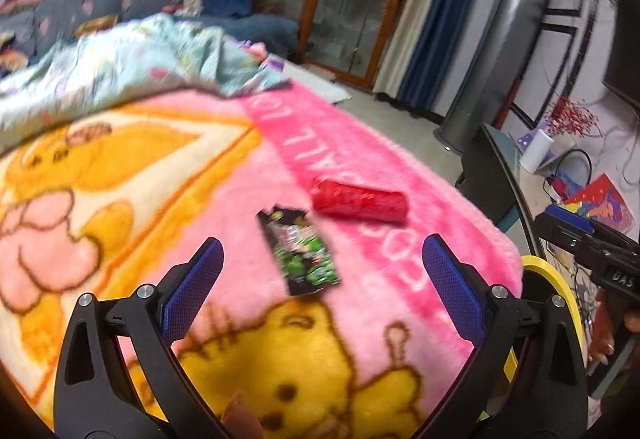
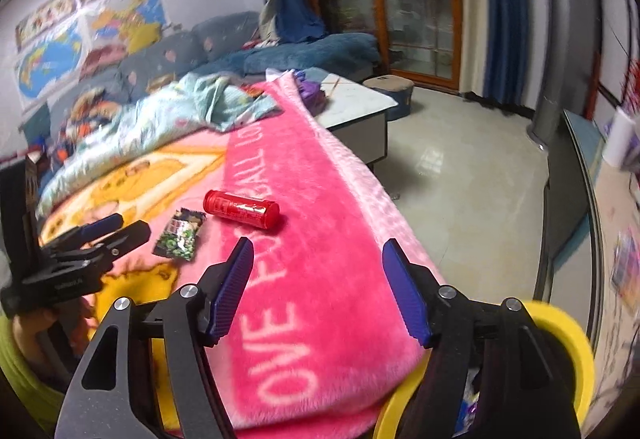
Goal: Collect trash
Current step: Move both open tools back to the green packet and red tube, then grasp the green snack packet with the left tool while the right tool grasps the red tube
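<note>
A black and green snack wrapper [image 1: 299, 252] lies flat on the pink cartoon blanket [image 1: 160, 199]. A red cylindrical can [image 1: 359, 200] lies on its side just beyond it. My left gripper [image 1: 322, 249] is open and empty, with the wrapper between its fingertips and a little ahead. My right gripper [image 2: 318, 251] is open and empty above the blanket's pink border [image 2: 320, 299], with the can [image 2: 241, 208] ahead to the left and the wrapper [image 2: 179, 235] further left. The left gripper [image 2: 106, 225] shows at the left of the right wrist view. The right gripper's body shows at the right edge of the left wrist view.
A yellow-rimmed bin [image 2: 560, 355] sits below the bed's near edge, also in the left wrist view [image 1: 556, 287]. A crumpled light blue quilt [image 1: 120, 63] lies further up the bed. A low white table [image 2: 356, 107], tiled floor [image 2: 472, 167] and a cluttered side table [image 1: 568, 199] lie to the right.
</note>
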Tool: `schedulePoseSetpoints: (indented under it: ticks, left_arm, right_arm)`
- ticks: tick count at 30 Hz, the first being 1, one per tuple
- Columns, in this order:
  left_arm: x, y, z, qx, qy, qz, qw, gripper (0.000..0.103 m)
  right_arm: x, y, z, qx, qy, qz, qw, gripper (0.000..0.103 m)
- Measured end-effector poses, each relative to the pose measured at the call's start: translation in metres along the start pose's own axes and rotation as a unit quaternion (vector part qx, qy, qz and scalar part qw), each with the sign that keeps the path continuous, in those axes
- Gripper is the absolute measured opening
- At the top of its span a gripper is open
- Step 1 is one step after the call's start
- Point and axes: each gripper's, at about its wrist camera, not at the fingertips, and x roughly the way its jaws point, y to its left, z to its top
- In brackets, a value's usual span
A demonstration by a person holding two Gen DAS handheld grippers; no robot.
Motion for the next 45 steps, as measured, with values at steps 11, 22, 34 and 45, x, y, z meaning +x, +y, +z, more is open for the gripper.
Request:
schedulePoseSetpoints:
  ticks: [11,22,34,45]
  left_arm:
    - [0.032,0.037,-0.008,-0.095,0.066,-0.050,0.9921,0.058]
    - [0.052,0.045,-0.011,-0.127,0.101,-0.088,0.9827,0.014]
    - [0.015,0.052,0.001,-0.107,0.050,-0.083,0.9895,0.004]
    - [-0.002,0.050,0.013,-0.091,0.018,-0.074,0.9929,0.004]
  right_arm:
    - [0.079,0.034,0.020,-0.114,0.057,0.007,0.992,0.065]
    - [0.121,0.052,0.036,-0.172,0.079,0.032,0.981,0.077]
    - [0.169,0.084,0.042,-0.245,0.128,0.057,0.959,0.072]
    - [0.155,0.077,0.025,-0.137,0.116,0.089,0.980,0.033]
